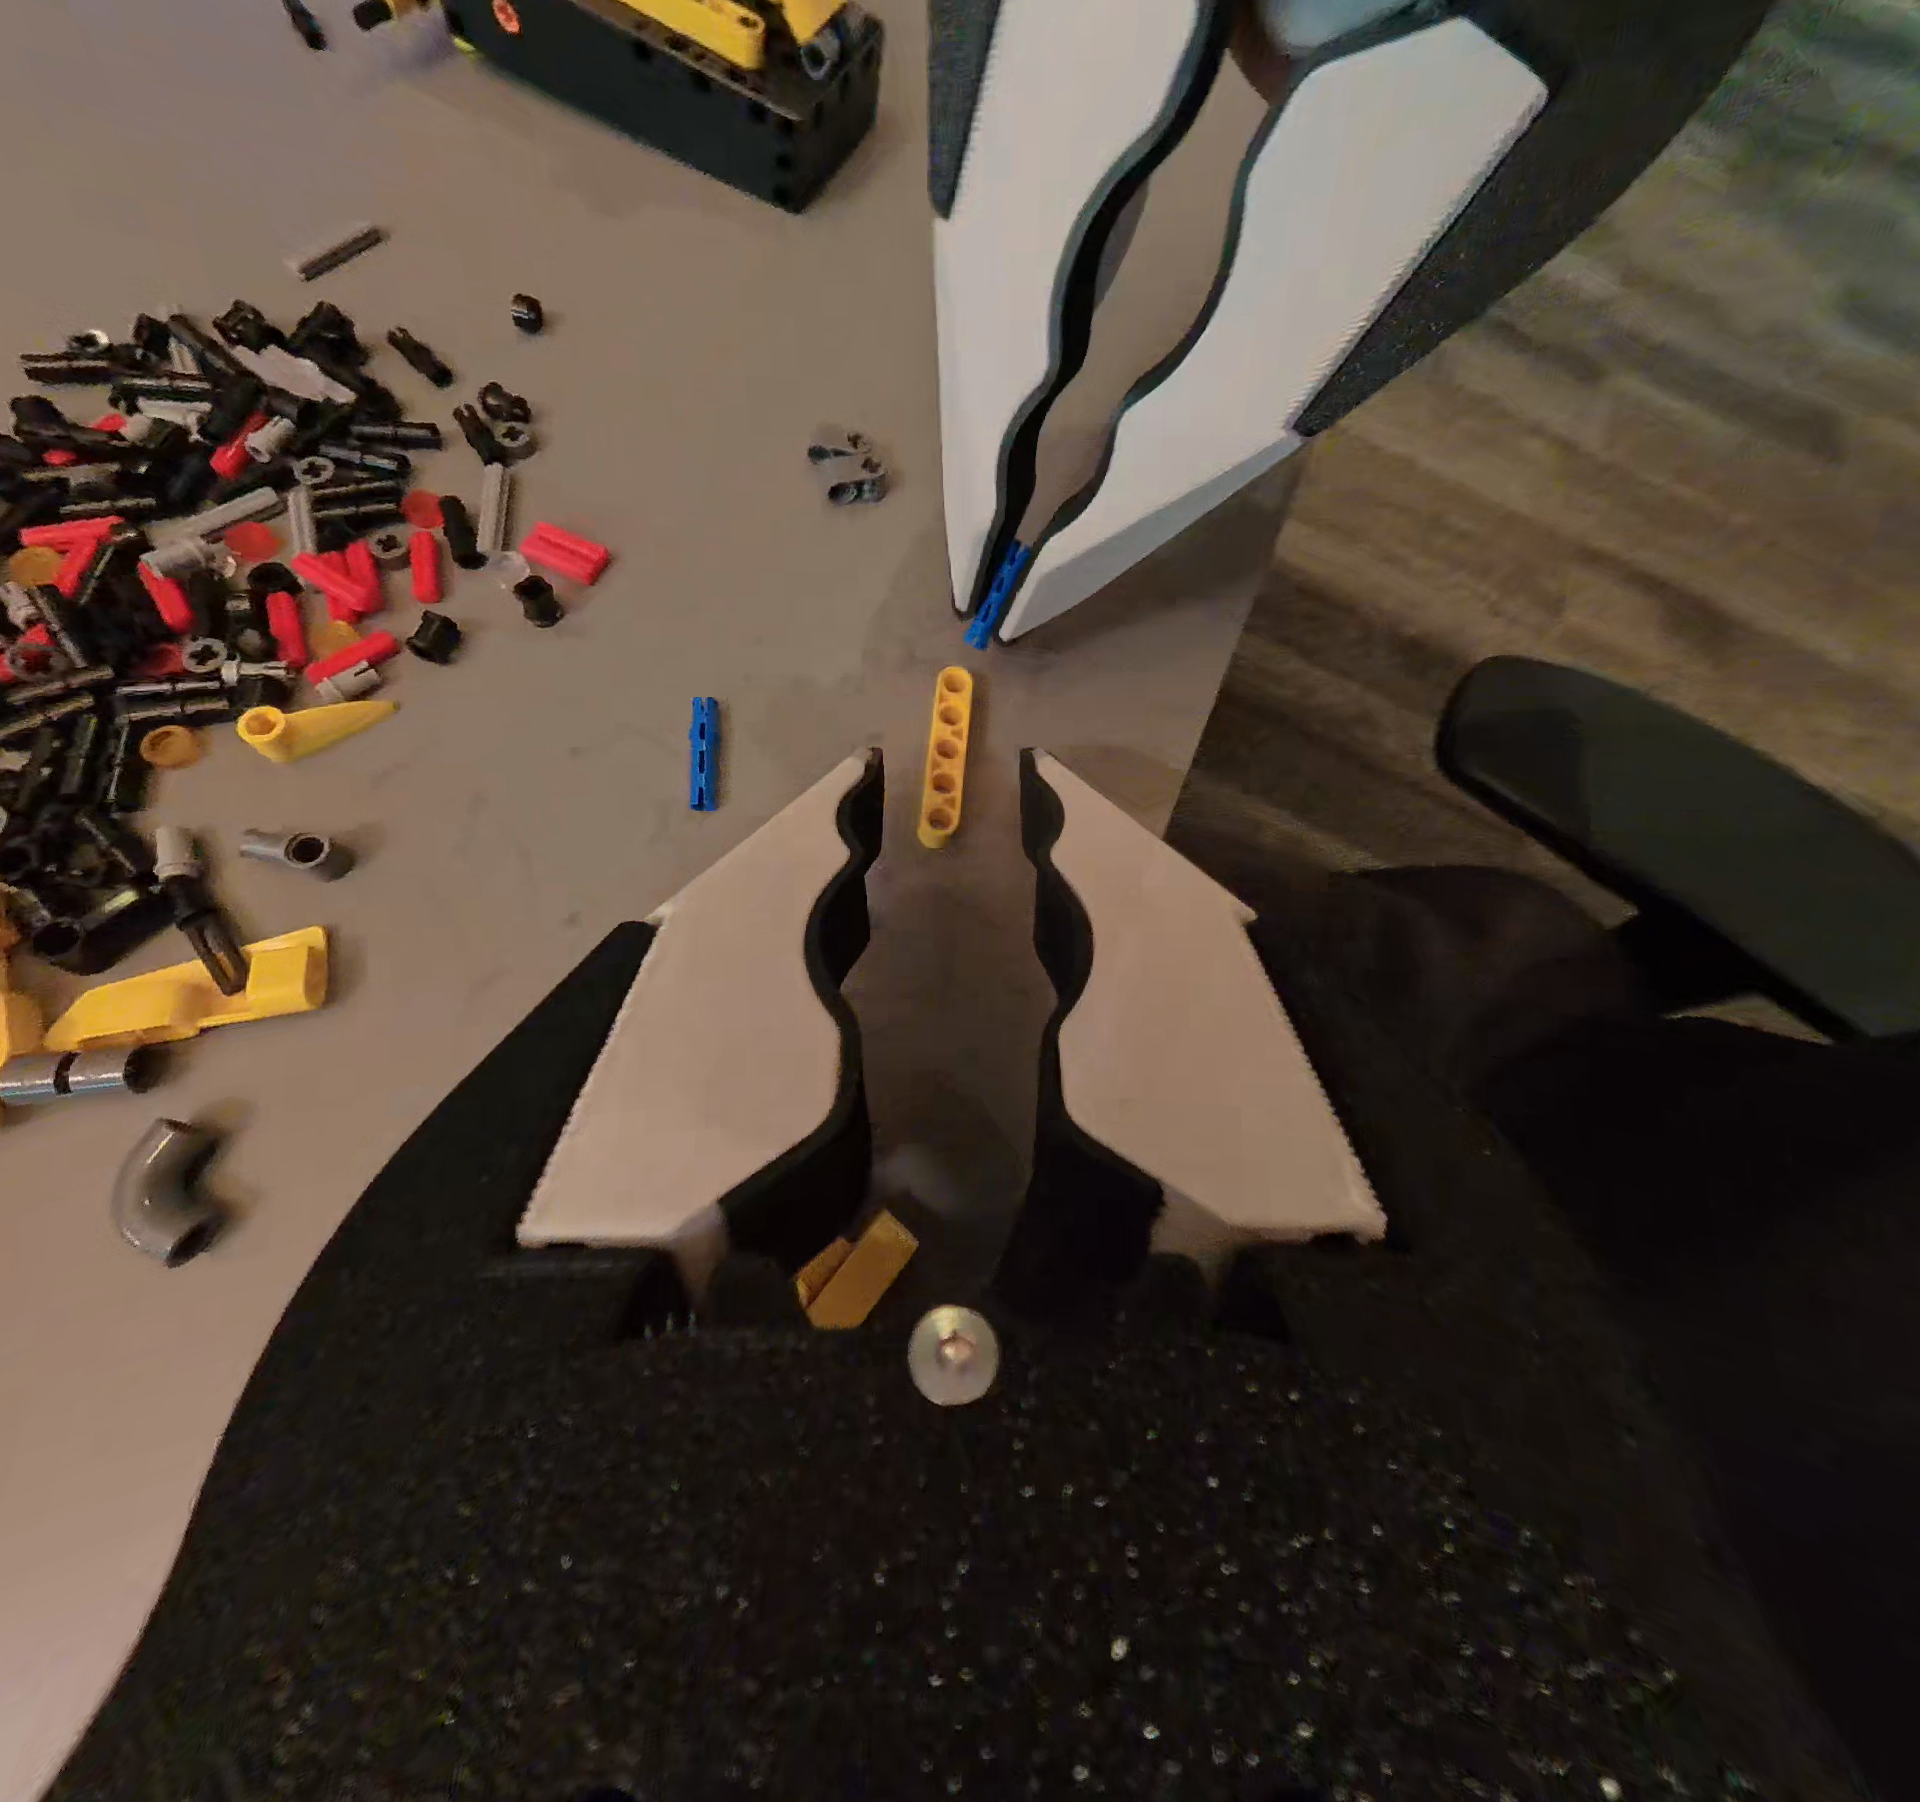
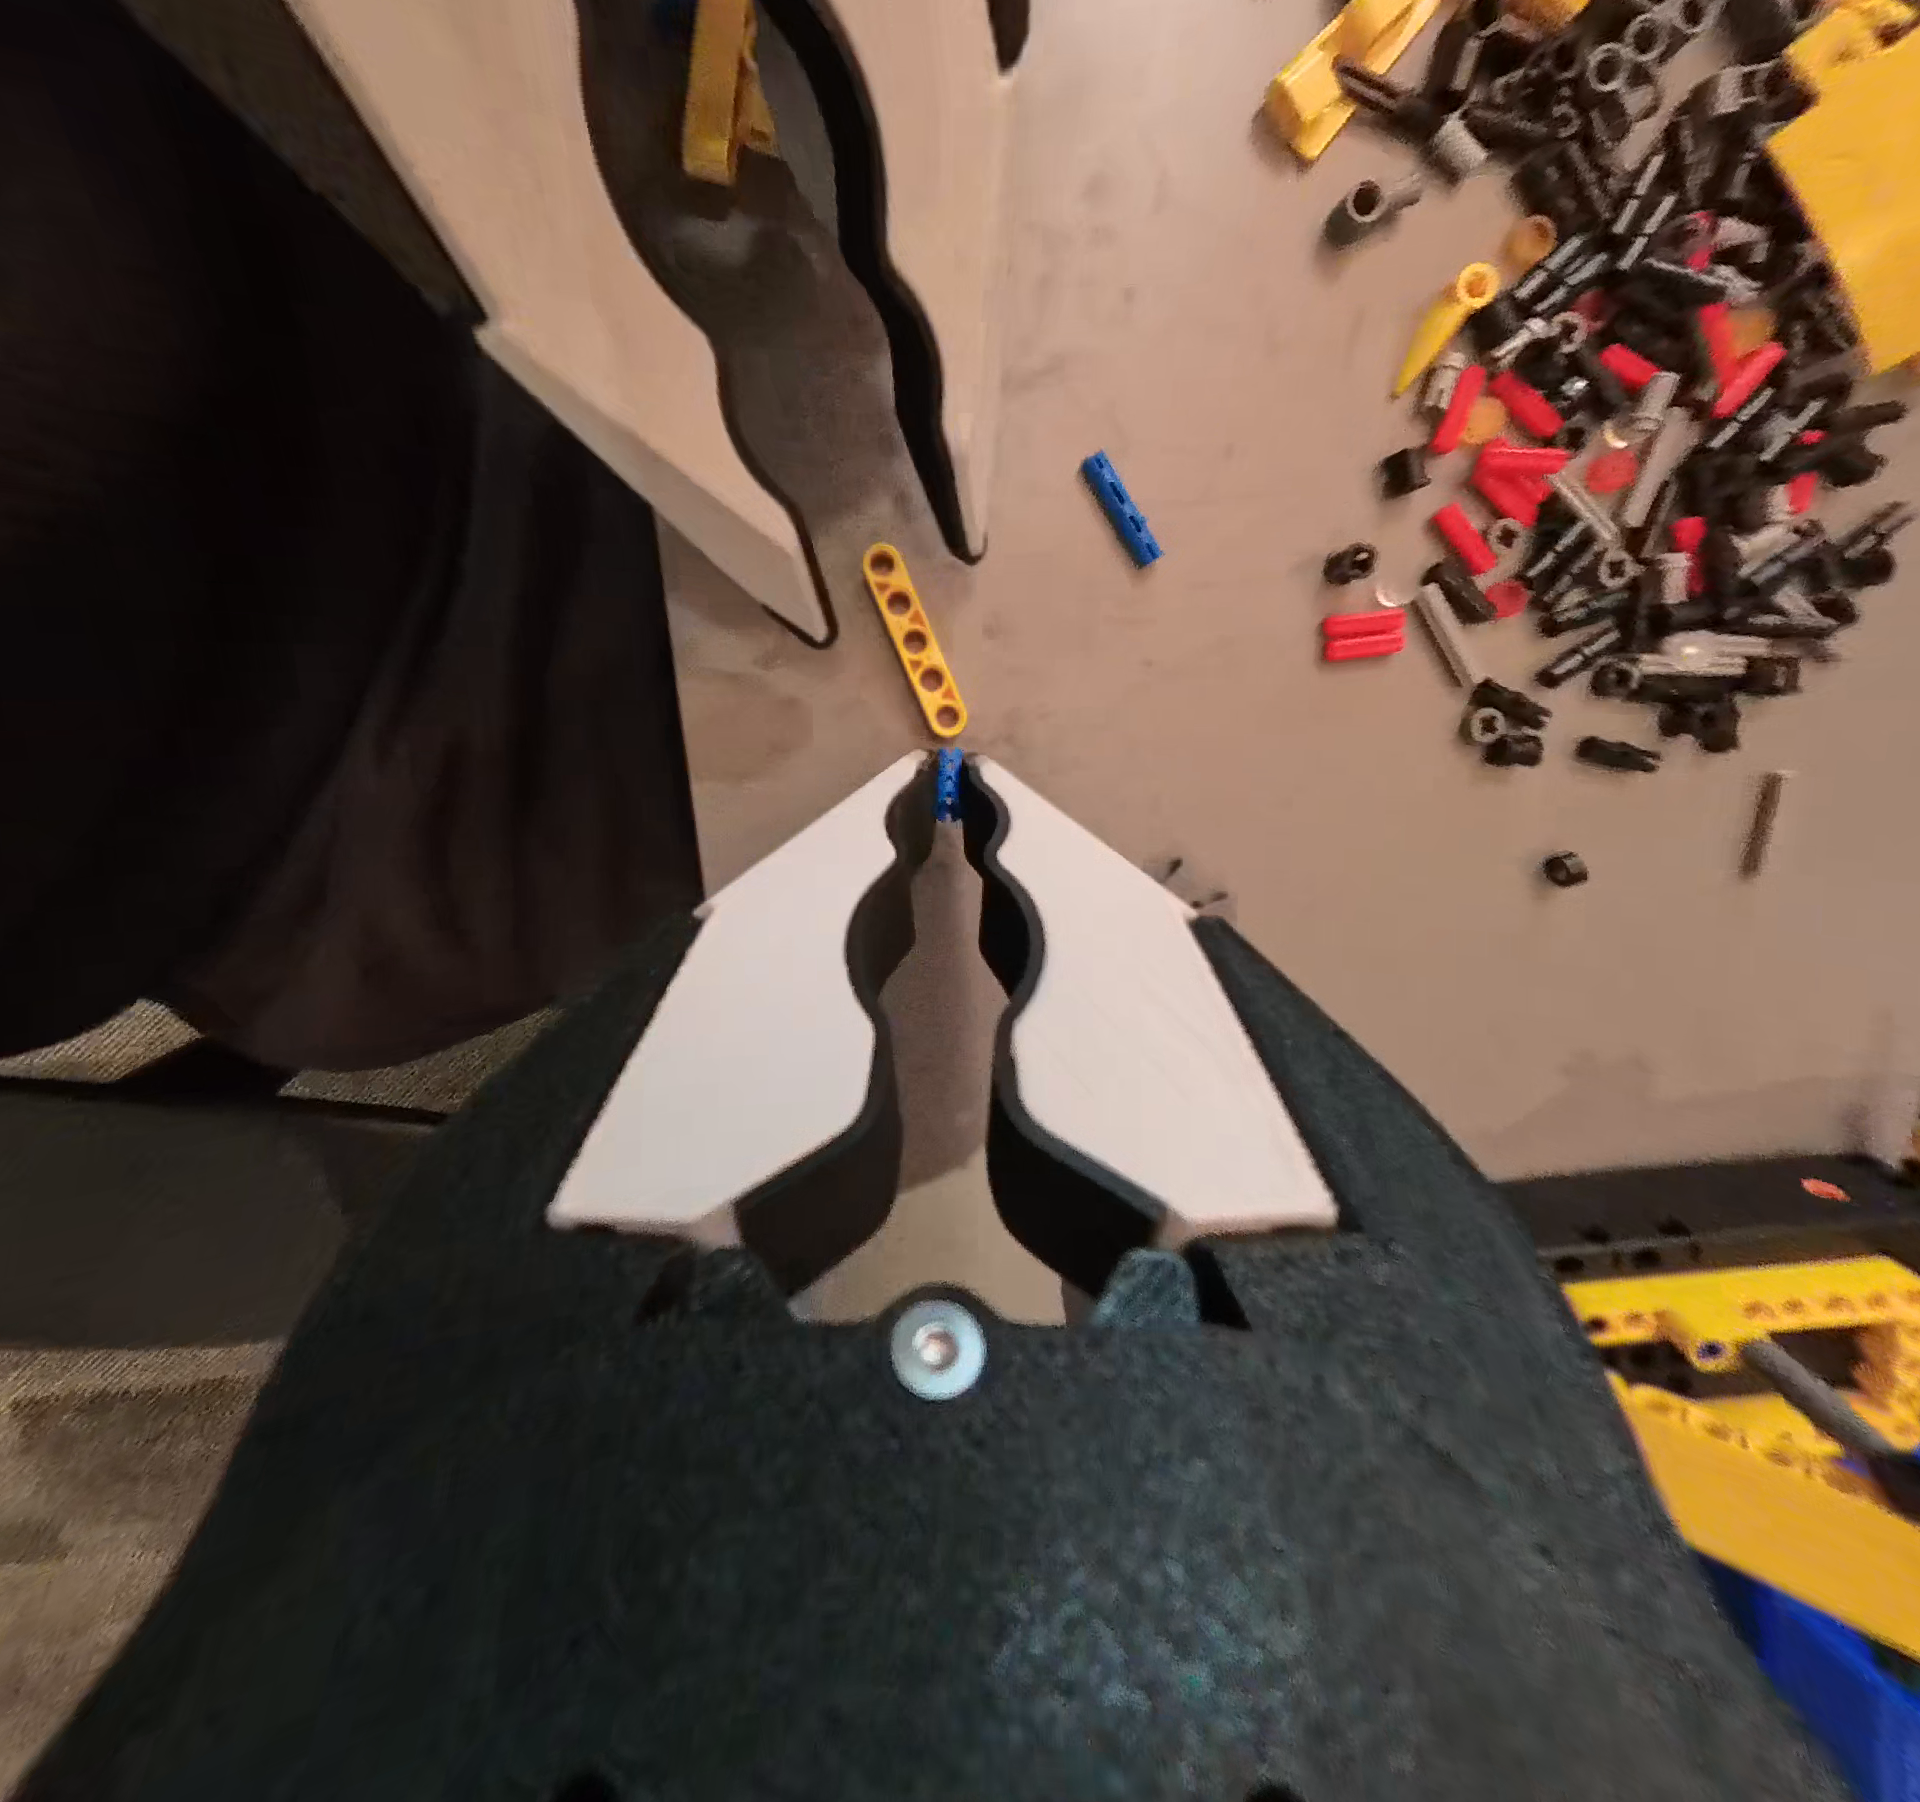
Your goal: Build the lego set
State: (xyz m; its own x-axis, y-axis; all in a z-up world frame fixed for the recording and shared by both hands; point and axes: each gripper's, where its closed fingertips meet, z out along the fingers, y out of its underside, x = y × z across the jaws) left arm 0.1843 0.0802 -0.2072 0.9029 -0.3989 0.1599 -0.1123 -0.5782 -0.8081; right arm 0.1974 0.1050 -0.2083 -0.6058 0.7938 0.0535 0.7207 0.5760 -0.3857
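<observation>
A short yellow beam with several holes point(image 1: 948, 757) lies flat on the grey table near its corner; it also shows in the right wrist view point(image 2: 914, 637). My left gripper point(image 1: 951, 765) is open, its fingertips on either side of the beam's near end, not touching it. In the right wrist view the left gripper point(image 2: 894, 589) comes in from above. My right gripper point(image 2: 948, 770) is shut on a small blue pin point(image 2: 948, 784), held just short of the beam's end. In the left wrist view the right gripper point(image 1: 992, 620) holds the blue pin point(image 1: 995, 599) tip down.
A second blue pin point(image 1: 703, 753) lies left of the beam. A heap of black, red and grey parts point(image 1: 208, 547) covers the left. A yellow and black model point(image 1: 644, 17) stands at the back. The table edge point(image 1: 1226, 703) and a black chair arm point(image 1: 1662, 817) are right. My left and right fingertips are right by each other.
</observation>
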